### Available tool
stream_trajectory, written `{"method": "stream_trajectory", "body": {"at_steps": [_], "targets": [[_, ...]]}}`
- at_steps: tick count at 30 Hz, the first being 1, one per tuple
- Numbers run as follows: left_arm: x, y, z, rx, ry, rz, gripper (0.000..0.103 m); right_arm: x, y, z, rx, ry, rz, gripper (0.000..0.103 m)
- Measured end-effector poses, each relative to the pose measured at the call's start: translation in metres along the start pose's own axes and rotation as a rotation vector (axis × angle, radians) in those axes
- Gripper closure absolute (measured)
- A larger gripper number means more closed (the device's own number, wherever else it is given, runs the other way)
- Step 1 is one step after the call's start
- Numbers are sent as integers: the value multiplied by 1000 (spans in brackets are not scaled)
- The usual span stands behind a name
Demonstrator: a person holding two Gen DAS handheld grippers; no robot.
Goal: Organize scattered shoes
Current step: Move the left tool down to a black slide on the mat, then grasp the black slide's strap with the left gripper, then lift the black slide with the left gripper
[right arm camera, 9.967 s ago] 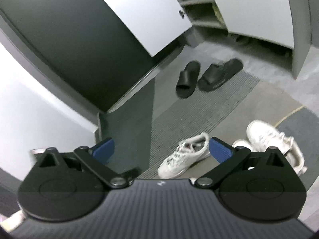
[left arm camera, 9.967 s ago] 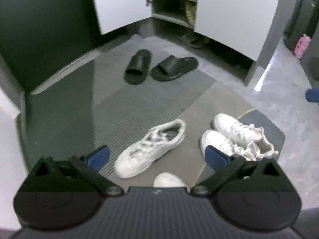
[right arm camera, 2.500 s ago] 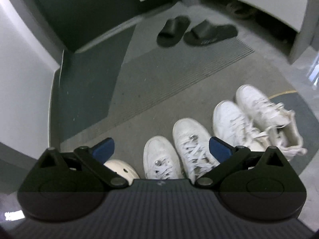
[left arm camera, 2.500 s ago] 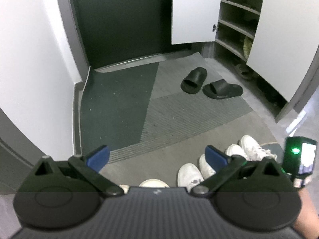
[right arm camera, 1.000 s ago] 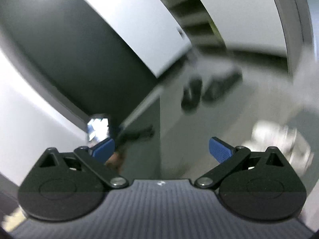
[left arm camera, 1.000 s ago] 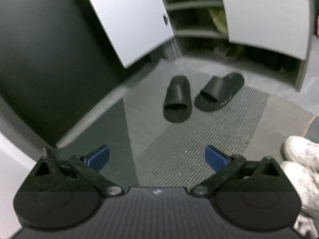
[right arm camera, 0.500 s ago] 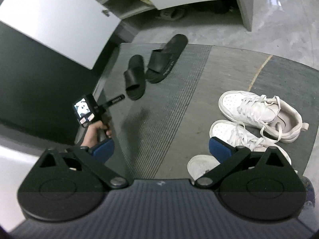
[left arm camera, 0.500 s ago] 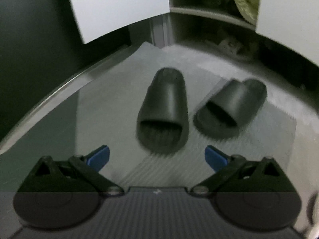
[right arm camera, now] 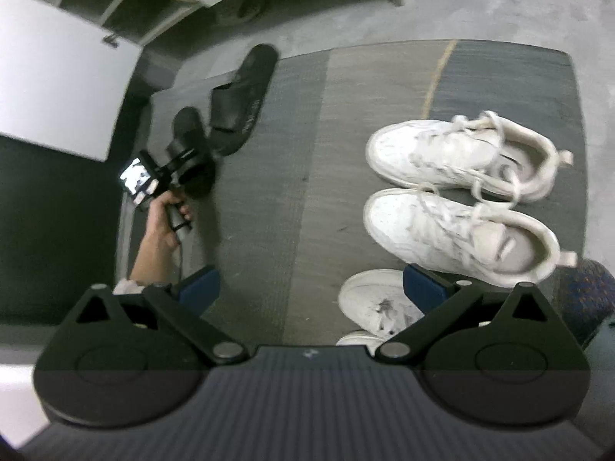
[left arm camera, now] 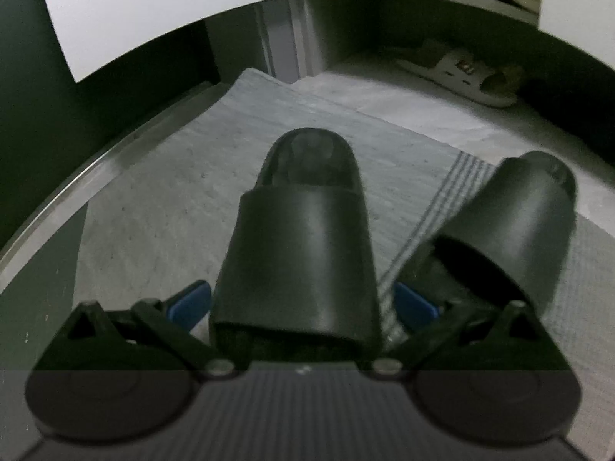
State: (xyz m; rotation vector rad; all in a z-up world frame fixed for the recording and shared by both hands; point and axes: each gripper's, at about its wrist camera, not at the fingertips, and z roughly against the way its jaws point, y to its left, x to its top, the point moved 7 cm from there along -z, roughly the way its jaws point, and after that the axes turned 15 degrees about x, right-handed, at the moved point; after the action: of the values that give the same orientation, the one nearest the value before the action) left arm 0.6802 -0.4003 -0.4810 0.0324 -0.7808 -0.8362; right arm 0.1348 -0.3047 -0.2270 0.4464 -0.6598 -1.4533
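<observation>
Both blue pads of the wide-open left hand-held gripper (left arm camera: 301, 305) flank one black slide (left arm camera: 303, 246)

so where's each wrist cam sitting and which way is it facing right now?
Left wrist: low over the mat, facing the open cabinet; near black slide lies between the open left gripper fingers, second slide beside it.
Right wrist: high, looking down on the mat; white sneakers ahead of the open right gripper; the person's left hand shows.
Shared: both slides, the mat, the cabinet; the right view also catches the left gripper at the near slide.
</observation>
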Motion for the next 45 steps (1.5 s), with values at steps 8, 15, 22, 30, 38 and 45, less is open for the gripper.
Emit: {"method": "stream_trajectory", "body": {"at_steps": [8,15,22,30,38,45], "targets": [[-7,9,-28,-51,53,98,1,-20,5,5,-8,-27,7,0],[-14,15,-20,-75,8,109,7,-34,19,-12,22,8,42,0],[-73,52,28,-112,-45,90,8,-44,31,-28,49,36,67,0],[-149,107,95,-115,-96,150,6,-45,51,-47,105,63,103,0],[-228,123,132,-125,-18,127,6,-55,65,-59,163,118,95,0],[-213,138,154,-126,-123,128,0,-58,74,-55,193,119,113,0]]}}
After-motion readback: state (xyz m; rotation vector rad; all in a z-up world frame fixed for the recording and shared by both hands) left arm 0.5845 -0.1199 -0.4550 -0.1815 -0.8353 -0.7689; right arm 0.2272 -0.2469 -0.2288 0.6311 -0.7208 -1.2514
